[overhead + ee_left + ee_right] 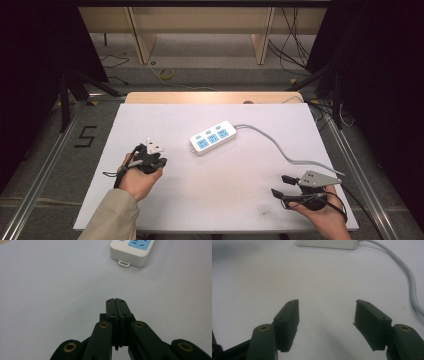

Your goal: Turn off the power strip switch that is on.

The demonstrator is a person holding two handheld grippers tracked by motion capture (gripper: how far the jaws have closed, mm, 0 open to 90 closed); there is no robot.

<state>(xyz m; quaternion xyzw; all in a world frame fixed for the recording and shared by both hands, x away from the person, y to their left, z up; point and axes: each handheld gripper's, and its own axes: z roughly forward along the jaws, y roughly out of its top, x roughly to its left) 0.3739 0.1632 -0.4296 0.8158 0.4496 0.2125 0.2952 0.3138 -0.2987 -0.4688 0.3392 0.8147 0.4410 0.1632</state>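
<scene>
The power strip (213, 137), white with three blue socket faces, is taken as the landmark and lies flat near the middle of the white bench (165, 210), set at a slant. Nearest the camera, well in front of the strip and to its right, the right gripper (283, 185) is held in a hand (320, 212) at the bench's front edge; its jaws are spread wide with only bare bench surface between them, as seen in the right gripper view, where the strip's edge (327, 243) lies far ahead. A grey three-cornered plate (317, 178) is carried on top of it. In front of the strip and to its left, the left gripper (150, 155) is held in the other hand (140, 180), a beige sleeve (112, 217) reaching back to the front edge. In the left gripper view its jaws are pressed together with nothing between them, and the strip's end with a small mounting tab (124, 263) is seen ahead. From the strip's right end a grey cord (280, 147) is run rightward across the bench toward its right edge. Beyond the strip and the bench's far edge, a floor with loose cables (165, 74) and wooden frame legs (142, 37) is seen.
</scene>
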